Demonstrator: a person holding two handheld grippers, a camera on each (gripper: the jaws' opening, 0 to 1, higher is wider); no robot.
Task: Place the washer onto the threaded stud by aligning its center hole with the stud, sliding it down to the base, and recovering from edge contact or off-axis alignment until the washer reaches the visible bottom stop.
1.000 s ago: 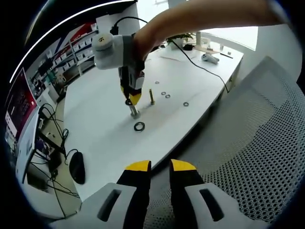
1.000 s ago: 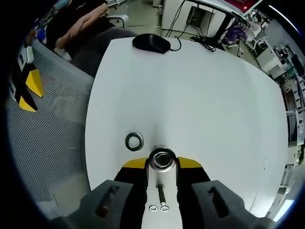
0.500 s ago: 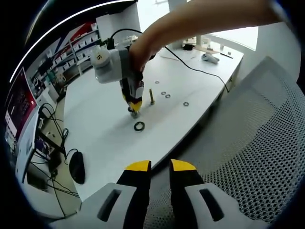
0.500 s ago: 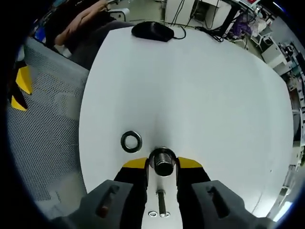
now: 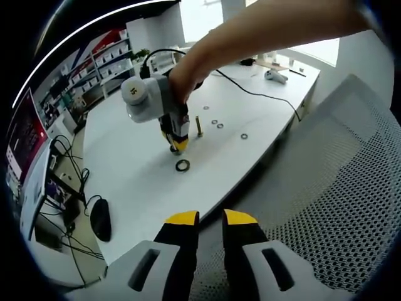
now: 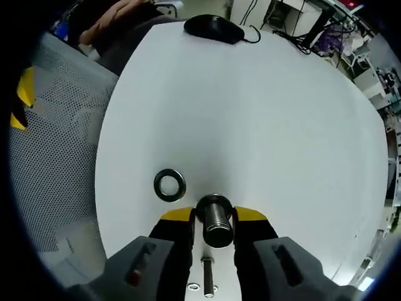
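Black mouse [image 6: 213, 28] on white table [image 6: 282, 125]

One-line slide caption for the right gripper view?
Right gripper straddling the threaded stud on the white table, a loose washer lying beside it.

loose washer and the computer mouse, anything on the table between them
Nothing: in the right gripper view the white table is bare from the loose washer up to the mouse.

Right gripper view: the right gripper [image 6: 213, 216] with yellow-tipped jaws flanking the threaded stud [image 6: 217, 221] on the white counter [image 6: 276, 125]. A washer [image 6: 169, 185] lies flat just beside it; a computer mouse [image 6: 214, 27] sits at the far edge.
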